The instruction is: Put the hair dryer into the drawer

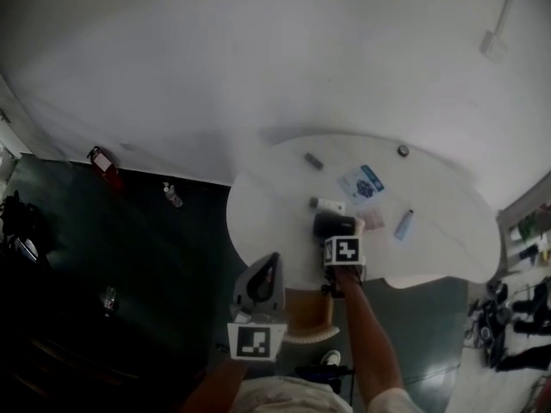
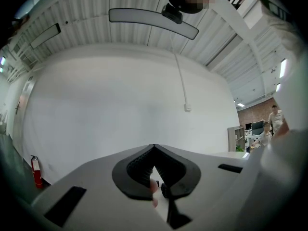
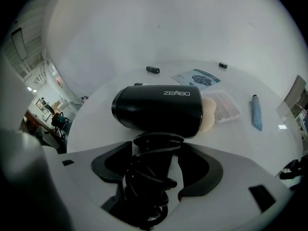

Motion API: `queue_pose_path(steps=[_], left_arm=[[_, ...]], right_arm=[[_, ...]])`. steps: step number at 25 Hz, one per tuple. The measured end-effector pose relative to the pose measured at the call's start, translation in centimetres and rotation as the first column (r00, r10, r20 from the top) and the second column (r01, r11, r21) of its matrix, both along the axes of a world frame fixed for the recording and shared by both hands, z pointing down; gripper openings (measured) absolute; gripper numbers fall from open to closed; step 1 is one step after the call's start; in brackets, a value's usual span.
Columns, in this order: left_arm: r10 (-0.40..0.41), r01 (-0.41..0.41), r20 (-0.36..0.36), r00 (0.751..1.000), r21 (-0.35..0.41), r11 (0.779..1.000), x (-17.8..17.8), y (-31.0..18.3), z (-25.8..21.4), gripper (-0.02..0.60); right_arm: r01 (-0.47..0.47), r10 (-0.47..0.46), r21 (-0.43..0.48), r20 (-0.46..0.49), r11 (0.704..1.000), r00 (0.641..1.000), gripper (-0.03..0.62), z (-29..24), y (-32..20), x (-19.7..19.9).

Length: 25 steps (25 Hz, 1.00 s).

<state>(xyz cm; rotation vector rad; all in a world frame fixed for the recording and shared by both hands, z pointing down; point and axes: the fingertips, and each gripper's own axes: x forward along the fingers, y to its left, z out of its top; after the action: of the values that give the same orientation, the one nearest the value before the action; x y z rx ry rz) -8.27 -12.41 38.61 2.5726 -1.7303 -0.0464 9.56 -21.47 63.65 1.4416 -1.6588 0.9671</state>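
Observation:
A black hair dryer (image 3: 159,110) lies on its side near the front edge of the white round table (image 1: 448,231), its barrel crosswise to my right gripper. Its handle, wrapped in black cord (image 3: 149,177), runs back between the jaws of my right gripper (image 3: 156,146). The jaws stand wide, with a gap on each side of the handle. From the head camera the hair dryer (image 1: 334,224) sits just beyond the right gripper (image 1: 343,246). Off the table's front left edge, my left gripper (image 1: 272,263) points level with its tips (image 2: 153,148) together on nothing. No drawer is recognisable.
On the table lie a leaflet (image 1: 362,182), a blue tube (image 1: 403,224), a clear packet (image 3: 226,107), a cream puff (image 3: 209,117) and small dark items (image 1: 313,161). A tan object (image 1: 306,317) sits below the table's front edge. A fire extinguisher (image 1: 103,163) and a bottle (image 1: 172,194) stand on the dark floor.

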Motion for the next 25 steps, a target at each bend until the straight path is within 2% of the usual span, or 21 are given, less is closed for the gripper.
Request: queue_pose_path(steps=[2,5,9,15,19,21,25], left_arm=[[-0.003,0.003,-0.008,1.000,0.005,1.000,0.0,-0.1,-0.2,0.000],[-0.007,0.008,-0.022,1.000,0.008,1.000,0.0,-0.2,-0.3,0.000],[-0.008,0.008,-0.023,1.000,0.007,1.000,0.0,-0.2,-0.2,0.000],[-0.020,0.020,-0.019,1.000,0.008,1.000,-0.5,-0.2,-0.2,0.000],[-0.029,0.029,-0.017,0.999,0.018,0.999,-0.9,-0.2,-0.2,0.000],[-0.029,0.029,-0.013,0.999,0.030,0.999,-0.9,-0.3,-0.5,0.000],[-0.033,0.035,-0.037,0.999,0.049,0.998,-1.0,-0.1,-1.0,0.000]], right_arm=[[0.024,-0.023,0.048,-0.030,0.999,0.999,0.293,-0.4,-1.2,-0.3],[-0.009,0.008,-0.034,-0.043,0.999,0.999,0.291,0.3,0.1,-0.1],[-0.057,0.056,-0.056,-0.009,0.997,0.998,0.270,0.3,1.0,0.0],[-0.082,0.082,-0.008,0.014,0.997,0.997,0.249,-0.1,0.8,0.4],[-0.073,0.074,-0.016,0.028,0.997,0.997,0.247,-0.1,2.6,-0.1],[-0.078,0.077,0.024,0.034,0.997,0.996,0.247,-0.7,3.0,-0.2],[-0.064,0.055,0.182,0.053,0.981,0.997,0.247,-3.4,2.8,-0.6]])
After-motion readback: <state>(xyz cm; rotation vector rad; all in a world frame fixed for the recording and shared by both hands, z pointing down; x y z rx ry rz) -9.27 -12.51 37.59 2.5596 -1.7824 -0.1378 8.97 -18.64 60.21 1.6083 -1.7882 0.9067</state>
